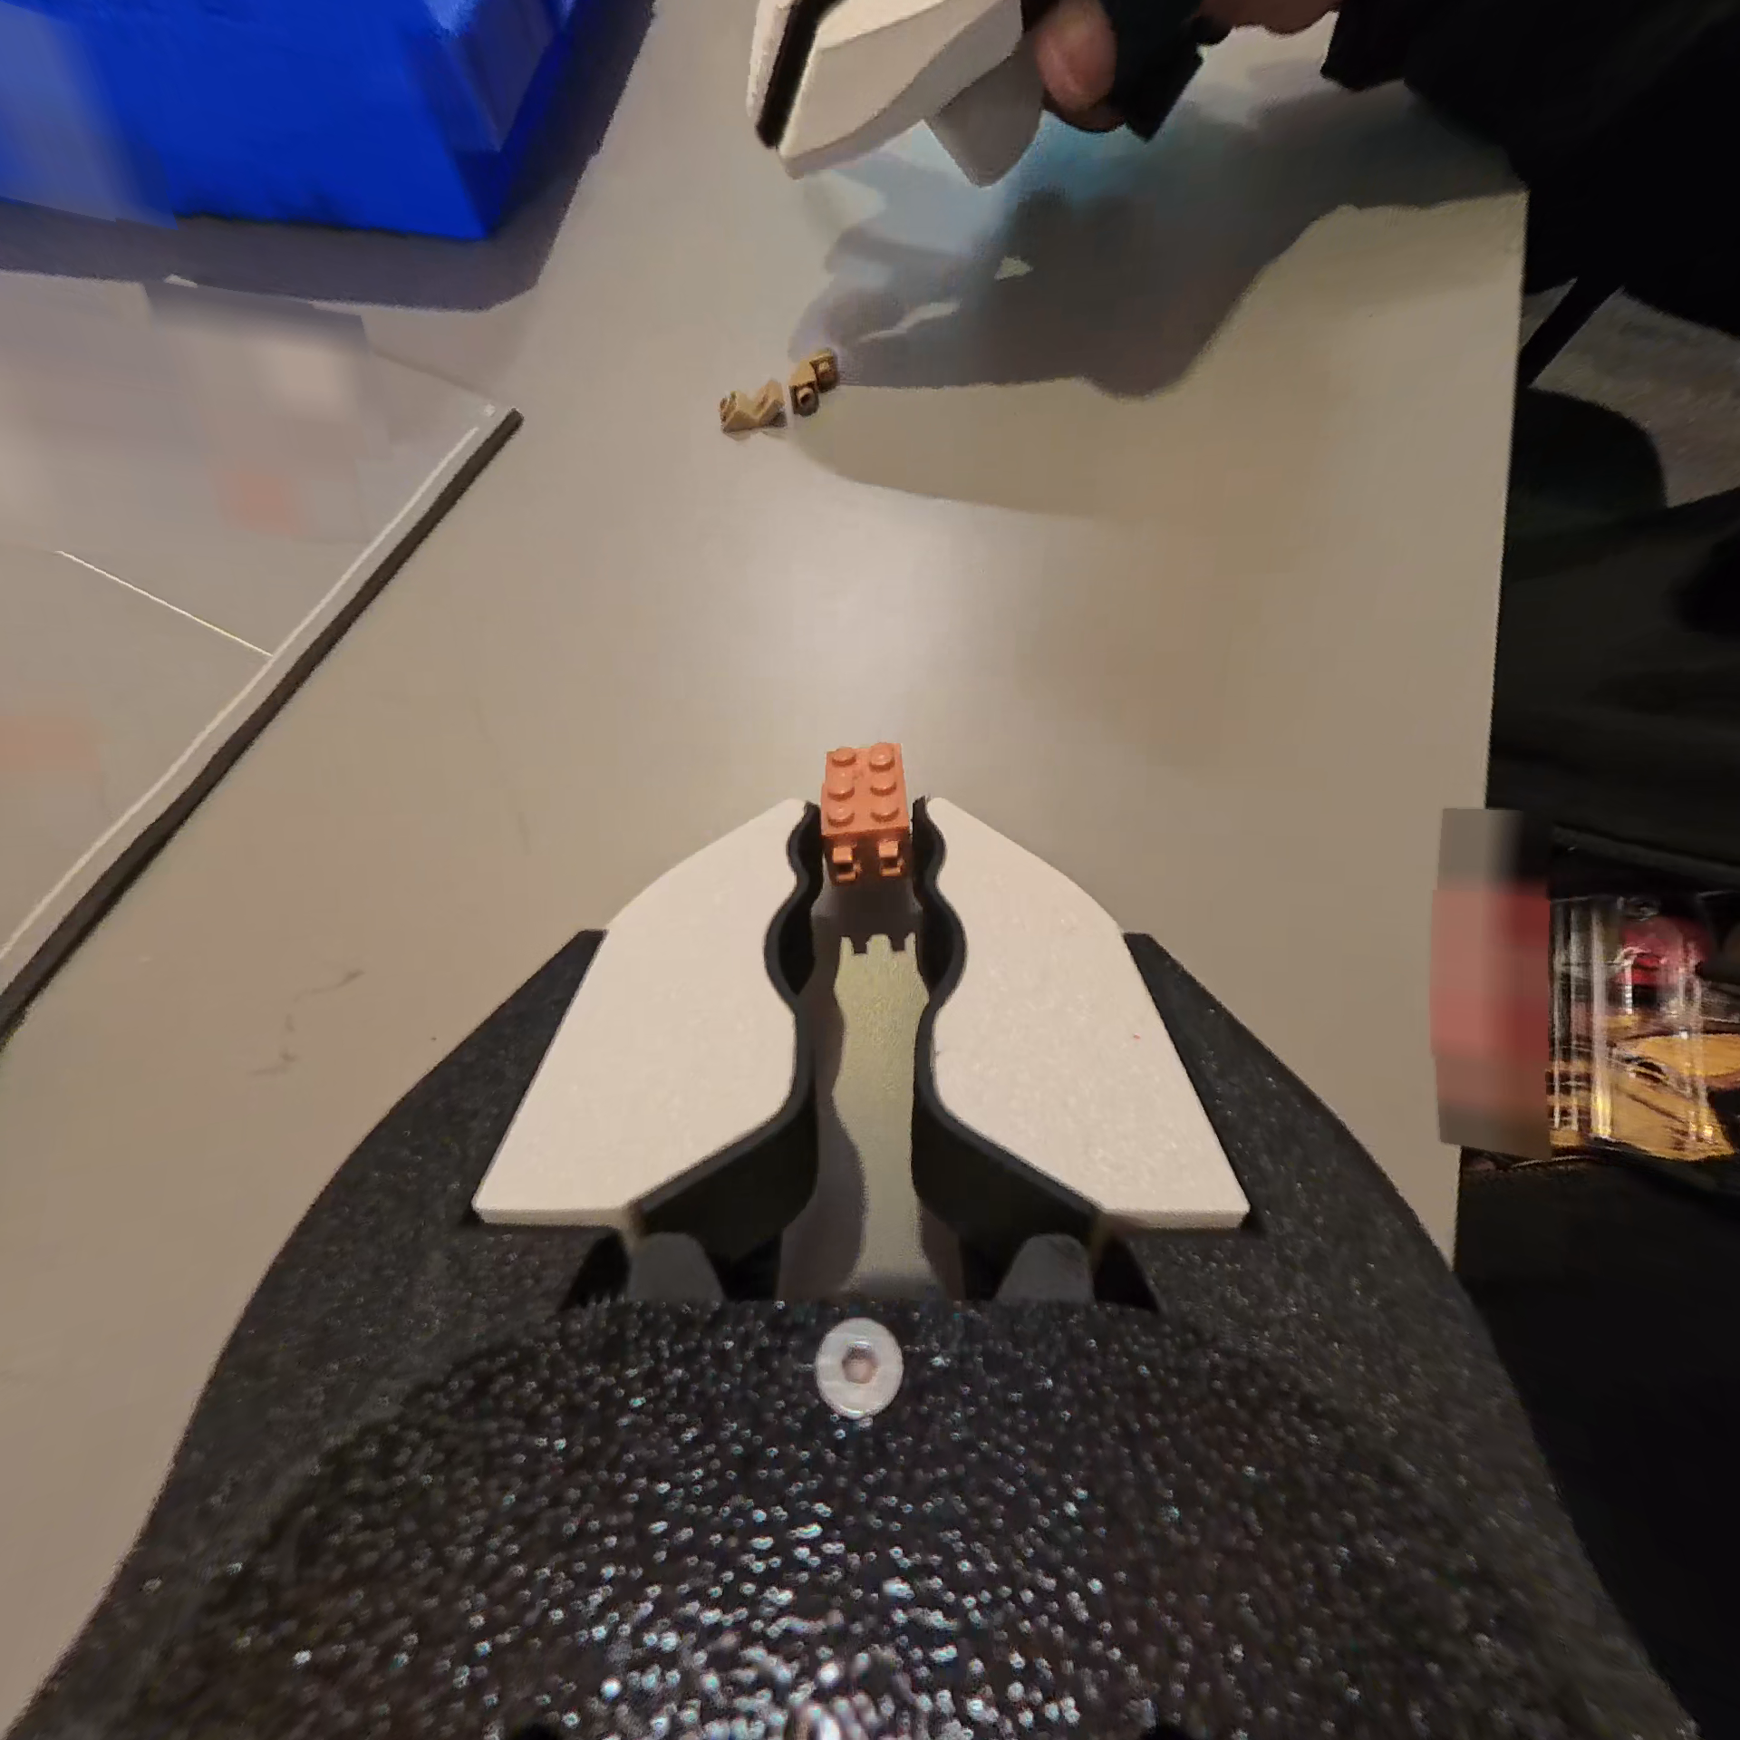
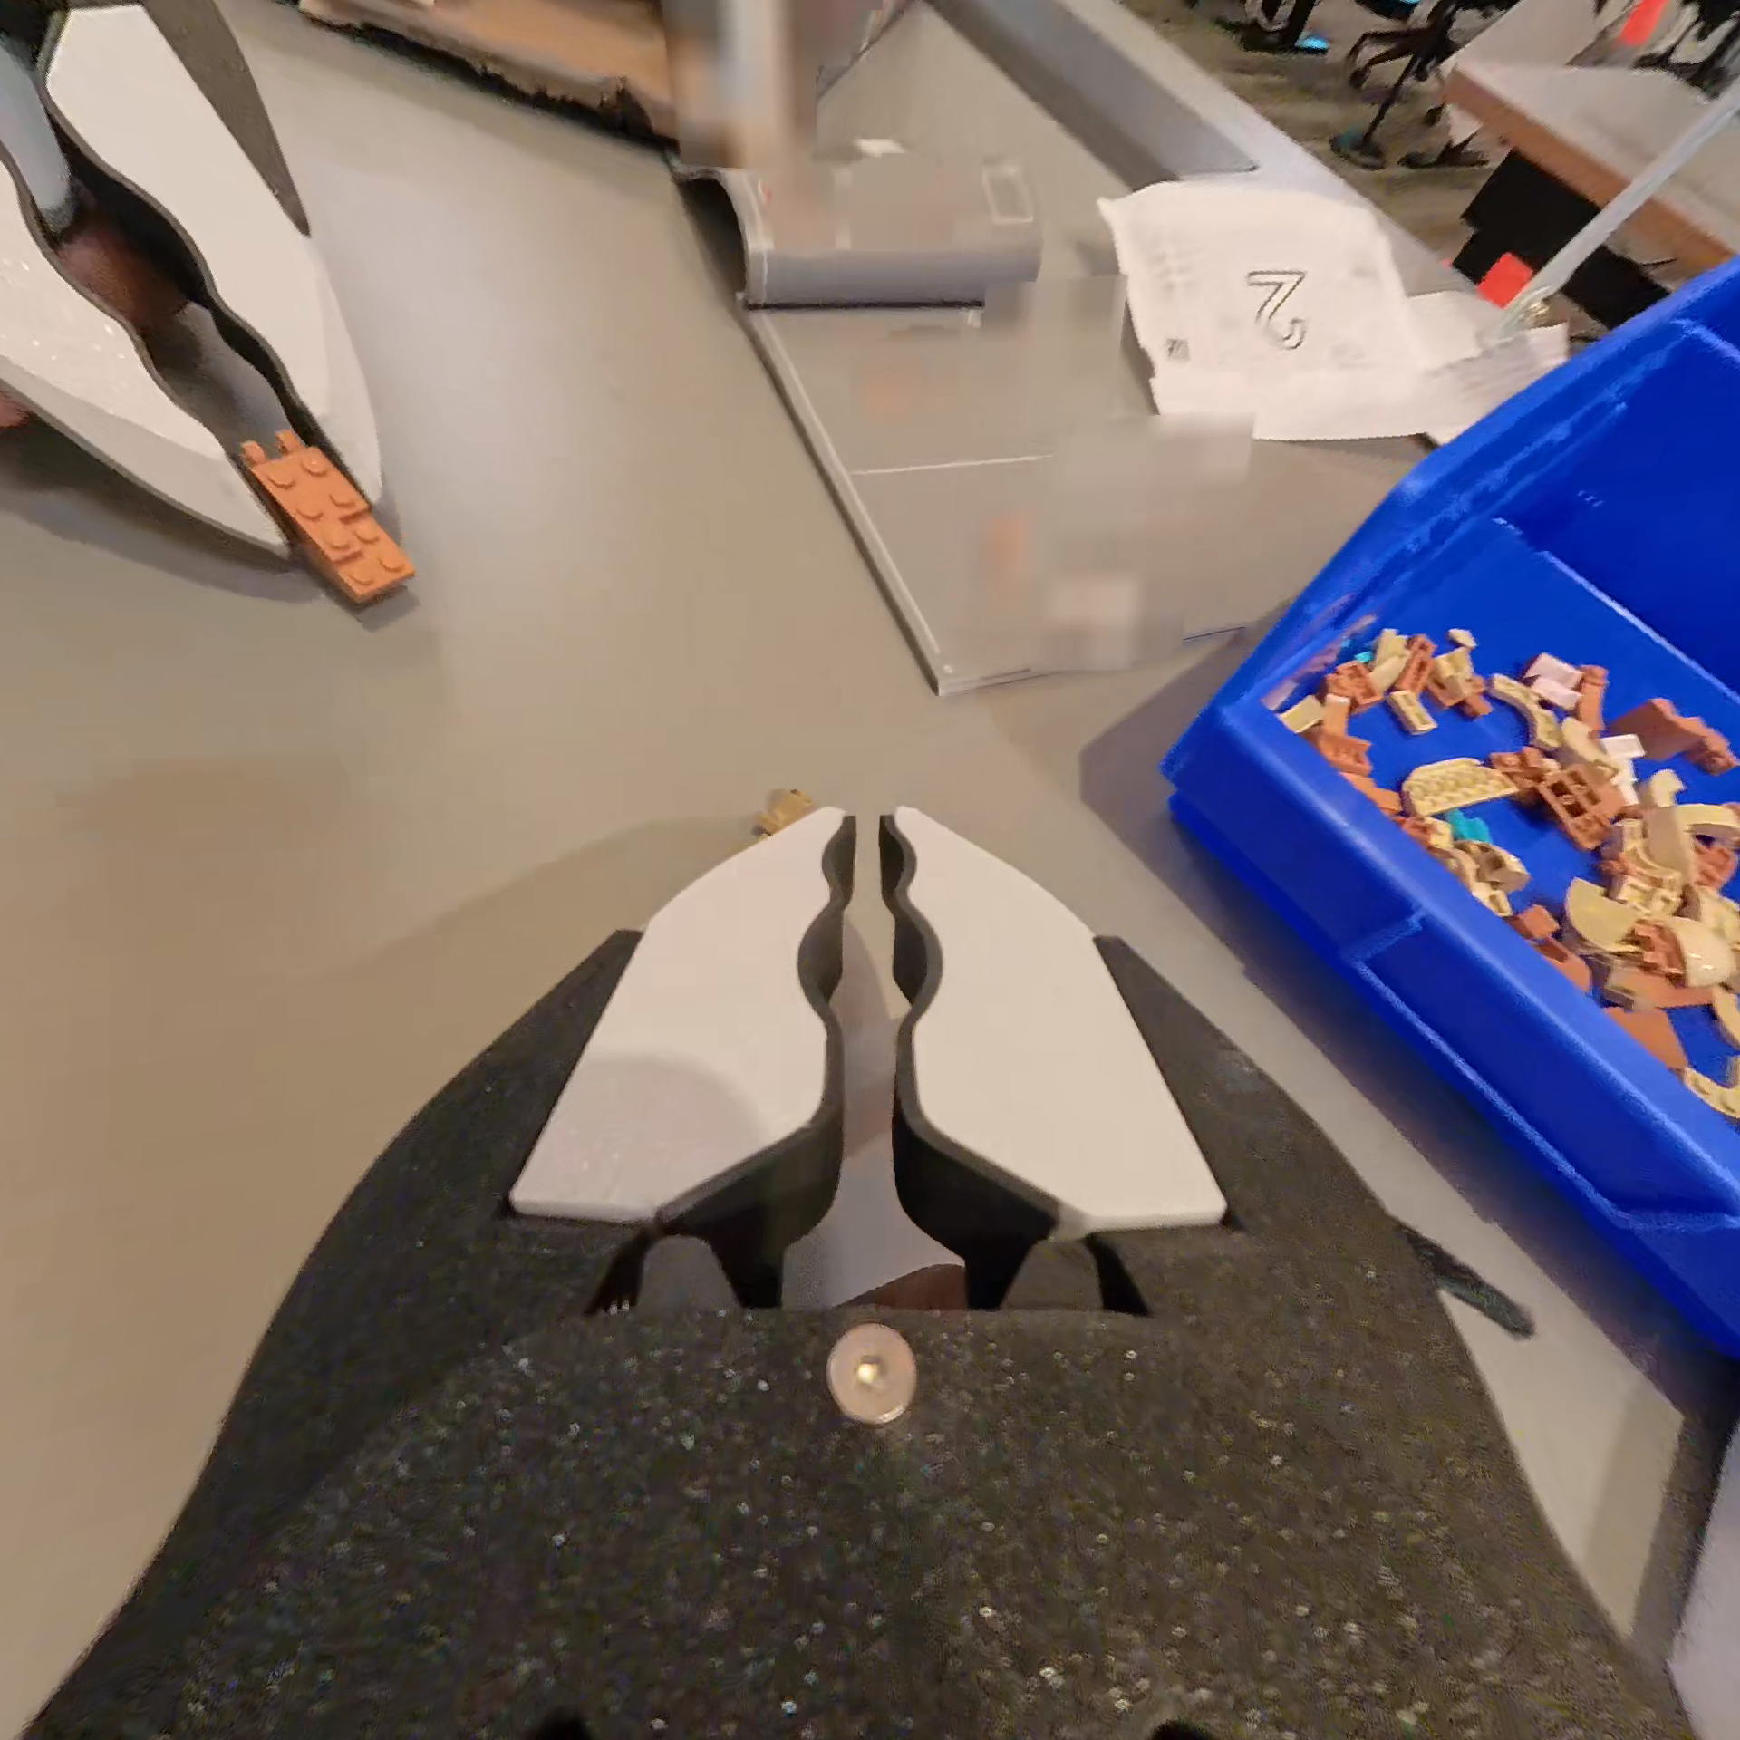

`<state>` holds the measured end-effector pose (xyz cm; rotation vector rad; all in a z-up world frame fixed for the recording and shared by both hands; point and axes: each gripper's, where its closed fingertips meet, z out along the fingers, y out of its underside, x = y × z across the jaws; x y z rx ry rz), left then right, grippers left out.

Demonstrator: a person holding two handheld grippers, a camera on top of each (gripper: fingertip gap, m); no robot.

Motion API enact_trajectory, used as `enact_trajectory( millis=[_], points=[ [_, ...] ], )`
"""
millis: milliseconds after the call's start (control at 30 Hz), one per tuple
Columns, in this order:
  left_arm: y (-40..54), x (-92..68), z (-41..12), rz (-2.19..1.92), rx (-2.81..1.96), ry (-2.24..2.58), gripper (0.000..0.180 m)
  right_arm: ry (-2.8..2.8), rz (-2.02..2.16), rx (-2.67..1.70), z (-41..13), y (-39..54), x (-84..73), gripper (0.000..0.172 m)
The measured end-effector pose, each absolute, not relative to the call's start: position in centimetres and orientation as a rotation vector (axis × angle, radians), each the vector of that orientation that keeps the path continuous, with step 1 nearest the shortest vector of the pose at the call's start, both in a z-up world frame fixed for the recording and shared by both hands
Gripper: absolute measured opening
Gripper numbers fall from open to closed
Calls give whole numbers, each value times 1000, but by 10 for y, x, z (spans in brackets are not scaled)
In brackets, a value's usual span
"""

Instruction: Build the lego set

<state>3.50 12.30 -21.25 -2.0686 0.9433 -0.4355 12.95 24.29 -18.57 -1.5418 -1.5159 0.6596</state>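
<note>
Orange studded plastic brick plate [image 1: 867, 800] sits pinched at the tips of the left gripper [image 1: 867, 829], its two black-lined pads pressed against its long sides, studs facing up and two small clips on its near end. In the right wrist view the same plate [image 2: 330, 518] juts from the left gripper's white fingers [image 2: 311, 377], tilted down, its far corner close to or touching the grey tabletop [image 2: 518, 706]; which, I cannot tell.

The right gripper [image 2: 867, 824] hangs over the table with its jaws almost pressed together, only a thin slit between the black pads, and nothing shows in that slit. Just beside its left fingertip [image 2: 800, 838], partly hidden by it, lies a small tan plastic piece [image 2: 781, 810]. From the left wrist view, two small tan pieces [image 1: 777, 395] lie next to each other on the table under the right gripper's white fingers [image 1: 847, 85], which a hand [image 1: 1083, 66] in a dark fingerless glove holds.

To the right of the right gripper stands a blue plastic bin [image 2: 1318, 829] holding a jumble of tan, orange and brown brick parts [image 2: 1554, 829]. Beyond it lie white paper sheets [image 2: 1271, 301], and a flat clear plastic stand [image 2: 942, 490] rests on the table between the two grippers.
</note>
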Motion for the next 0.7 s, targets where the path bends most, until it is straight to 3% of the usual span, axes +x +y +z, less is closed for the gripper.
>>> enact_trajectory(
  millis=[467, 700],
  points=[
    [121, 35, -227, -393, -2150, 995, 17, -1700, 519, -1550, -219, 232, 125, 9],
    [117, 37, -229, -433, -2156, 1028, 26, -1691, 536, -1547, -218, 231, 126, 15]
  ],
)
